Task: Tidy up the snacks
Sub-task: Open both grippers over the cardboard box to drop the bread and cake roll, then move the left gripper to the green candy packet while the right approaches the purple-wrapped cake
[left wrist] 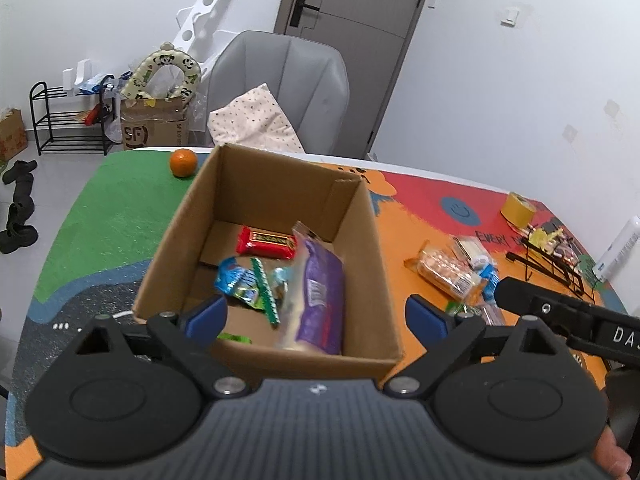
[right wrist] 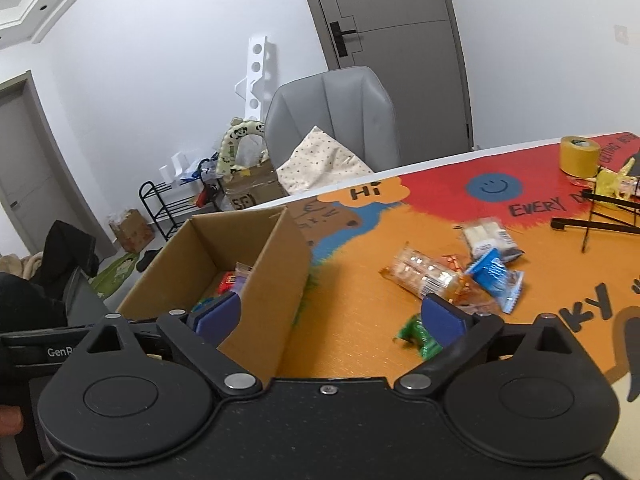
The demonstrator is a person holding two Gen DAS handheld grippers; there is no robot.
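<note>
An open cardboard box (left wrist: 360, 216) (right wrist: 276, 264) stands on the colourful table mat. Inside lie a red bar (left wrist: 266, 242), a purple pouch (left wrist: 320, 296), a blue-green packet (left wrist: 240, 282) and a green strip (left wrist: 266, 292). My left gripper (left wrist: 316, 314) hangs open above the box's near side, nothing between its blue pads. My right gripper (right wrist: 334, 316) is open over the box's right wall and the mat, holding nothing. Loose snacks lie right of the box: a clear orange pack (right wrist: 432, 276) (left wrist: 446, 270), a blue packet (right wrist: 498, 274), a white packet (right wrist: 486, 236) and a green wrapper (right wrist: 418, 338).
An orange fruit (left wrist: 183, 163) sits on the green corner of the mat. A yellow tape roll (right wrist: 579, 156) (left wrist: 518, 210) and a black wire rack (right wrist: 600, 216) stand at the far right. A grey chair (left wrist: 280, 80) with a cushion is behind the table.
</note>
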